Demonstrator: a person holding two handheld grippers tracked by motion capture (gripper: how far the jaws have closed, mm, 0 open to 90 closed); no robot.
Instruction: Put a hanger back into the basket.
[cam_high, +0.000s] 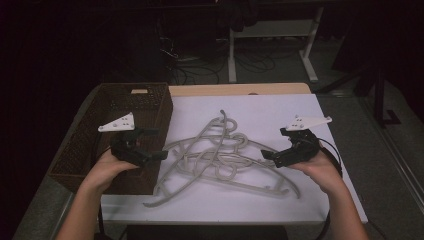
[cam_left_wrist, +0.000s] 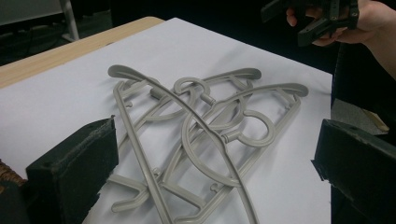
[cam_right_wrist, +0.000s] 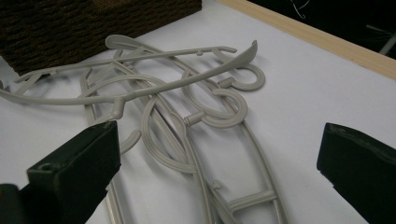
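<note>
A tangled pile of several grey plastic hangers (cam_high: 220, 156) lies on the white sheet (cam_high: 280, 112) in the middle of the table. My left gripper (cam_high: 159, 143) hovers at the pile's left edge, in front of the basket, with its jaws wide apart and nothing between them. My right gripper (cam_high: 273, 144) is held at the pile's right edge, also open and empty. In the left gripper view the hangers (cam_left_wrist: 196, 122) lie beyond the open left gripper (cam_left_wrist: 217, 135), and the right gripper (cam_left_wrist: 320, 21) sits at the top right. The right gripper view has the hangers (cam_right_wrist: 187, 86) ahead of the open right gripper (cam_right_wrist: 219, 135).
A dark brown wicker basket (cam_high: 161, 107) stands on the table's left side, right beside the hangers; its wall (cam_right_wrist: 70, 28) rises behind them in the right gripper view. The table's wooden far edge (cam_high: 240, 89) shows past the sheet. White desk legs (cam_high: 232, 55) and floor cables lie beyond.
</note>
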